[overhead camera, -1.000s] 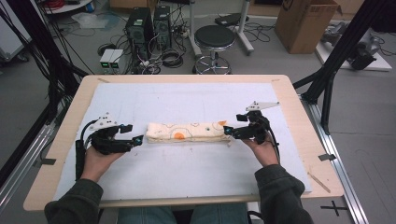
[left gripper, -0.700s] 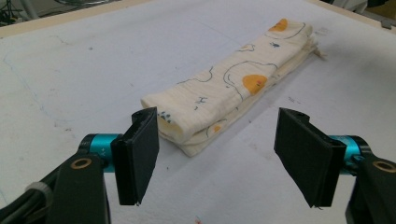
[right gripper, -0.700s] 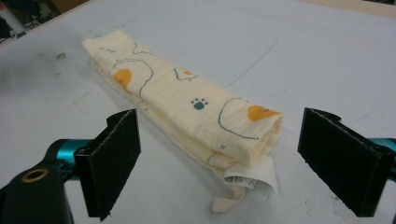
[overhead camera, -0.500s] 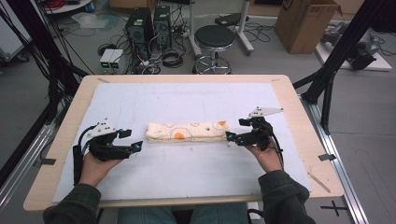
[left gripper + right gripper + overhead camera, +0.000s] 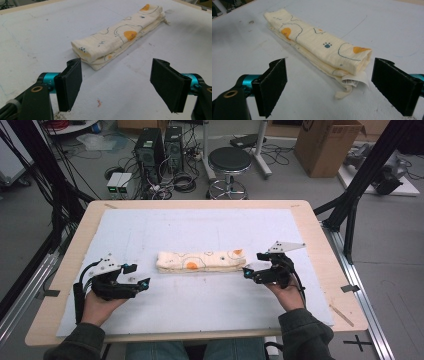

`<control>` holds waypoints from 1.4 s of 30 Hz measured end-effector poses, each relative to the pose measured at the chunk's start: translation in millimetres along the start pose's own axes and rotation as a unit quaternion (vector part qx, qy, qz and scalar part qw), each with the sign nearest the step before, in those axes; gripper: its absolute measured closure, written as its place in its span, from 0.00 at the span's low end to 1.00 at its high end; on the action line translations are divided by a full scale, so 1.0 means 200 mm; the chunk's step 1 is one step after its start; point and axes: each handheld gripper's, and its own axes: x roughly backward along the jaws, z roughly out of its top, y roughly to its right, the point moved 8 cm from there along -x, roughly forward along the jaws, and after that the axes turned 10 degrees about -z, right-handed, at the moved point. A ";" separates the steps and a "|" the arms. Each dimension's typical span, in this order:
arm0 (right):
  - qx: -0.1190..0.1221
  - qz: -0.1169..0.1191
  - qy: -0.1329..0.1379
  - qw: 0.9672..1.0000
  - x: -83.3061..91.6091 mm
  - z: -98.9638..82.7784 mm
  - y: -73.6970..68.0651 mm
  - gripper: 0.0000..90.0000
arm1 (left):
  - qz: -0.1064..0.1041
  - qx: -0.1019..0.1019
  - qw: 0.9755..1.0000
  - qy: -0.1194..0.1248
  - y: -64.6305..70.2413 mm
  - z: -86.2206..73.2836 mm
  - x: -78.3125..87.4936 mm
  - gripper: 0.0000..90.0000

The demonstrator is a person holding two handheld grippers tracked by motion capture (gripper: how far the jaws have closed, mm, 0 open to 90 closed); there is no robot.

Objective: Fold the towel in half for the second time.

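folded cloth (image 5: 201,261) lies lengthwise across the middle of the white mat (image 5: 200,227) on the wooden table (image 5: 320,245) — cream fabric with orange patches, thin dark outlines and a small blue paw print. it is folded into a long, narrow bundle of several layers, lying flat.

left gripper (image 5: 137,275) sits near the cloth's left end, held in the person's left hand (image 5: 97,305), apart from the fabric. in the left gripper view its two black jaws stand wide with nothing between them but bare mat; they have just been opening further, and the cloth's (image 5: 117,41) near end lies a little beyond the tips.

right gripper (image 5: 247,271) is at the cloth's right end, held in the right hand (image 5: 287,295) — its jaws are also spread wide and released. in the right gripper view the cloth's (image 5: 319,41) folded end, with a small white label (image 5: 352,81) and a loose tail of fabric, lies just ahead between the line of the two jaws, neither pad pressing on it.
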 end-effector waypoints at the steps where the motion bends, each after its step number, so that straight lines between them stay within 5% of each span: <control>1: 0.001 0.000 0.000 1.000 0.00 -0.01 0.00 0.14 | 0.000 0.002 1.000 0.001 0.00 -0.01 0.00 0.29; 42: -0.017 -0.031 0.006 0.999 0.23 -0.30 0.05 0.14 | 0.032 -0.009 0.999 -0.019 0.10 -0.19 0.15 0.27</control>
